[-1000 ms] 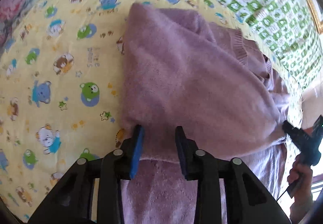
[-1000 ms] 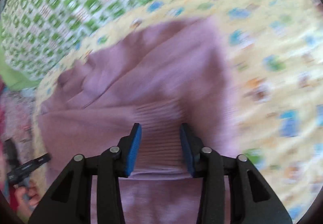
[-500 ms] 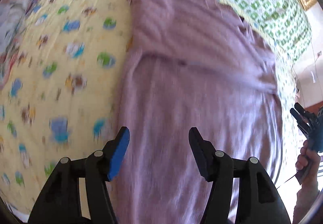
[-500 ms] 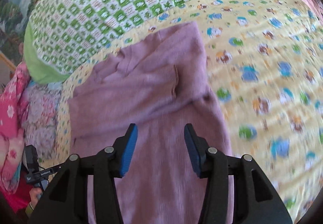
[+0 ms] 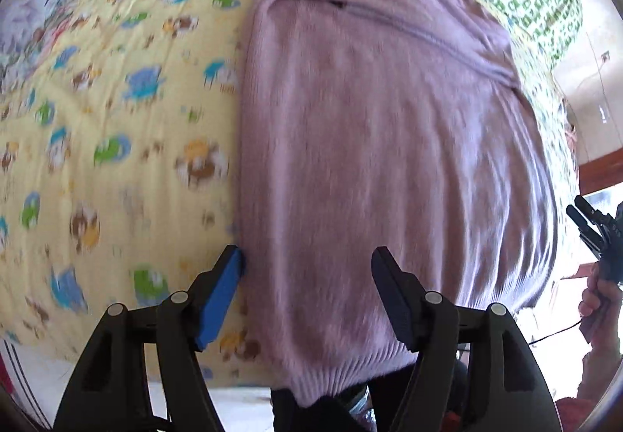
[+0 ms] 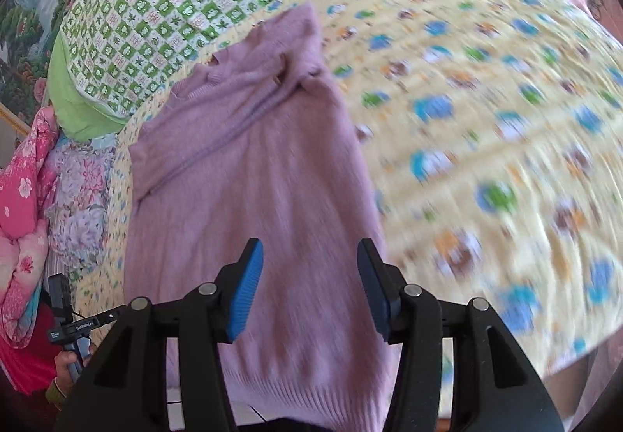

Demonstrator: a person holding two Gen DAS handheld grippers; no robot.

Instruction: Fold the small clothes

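A mauve knitted sweater (image 5: 381,143) lies flat on the bed, its sleeves folded in across the top, its ribbed hem hanging over the near edge. It also shows in the right wrist view (image 6: 249,175). My left gripper (image 5: 307,268) is open and empty above the sweater's lower left part. My right gripper (image 6: 309,260) is open and empty above the lower right part. Each gripper shows at the edge of the other's view, the right gripper (image 5: 595,233) and the left gripper (image 6: 70,319).
The sweater lies on a yellow cartoon-print quilt (image 5: 117,128) (image 6: 486,120). A green checked blanket (image 6: 187,3) lies at the far end. Pink floral bedding (image 6: 27,206) is piled at one side. The bed edge and floor (image 5: 233,404) are just below the grippers.
Both grippers let go of the sweater, opened wide and pulled back toward the near bed edge. The folded-over part now lies flat at the far end.
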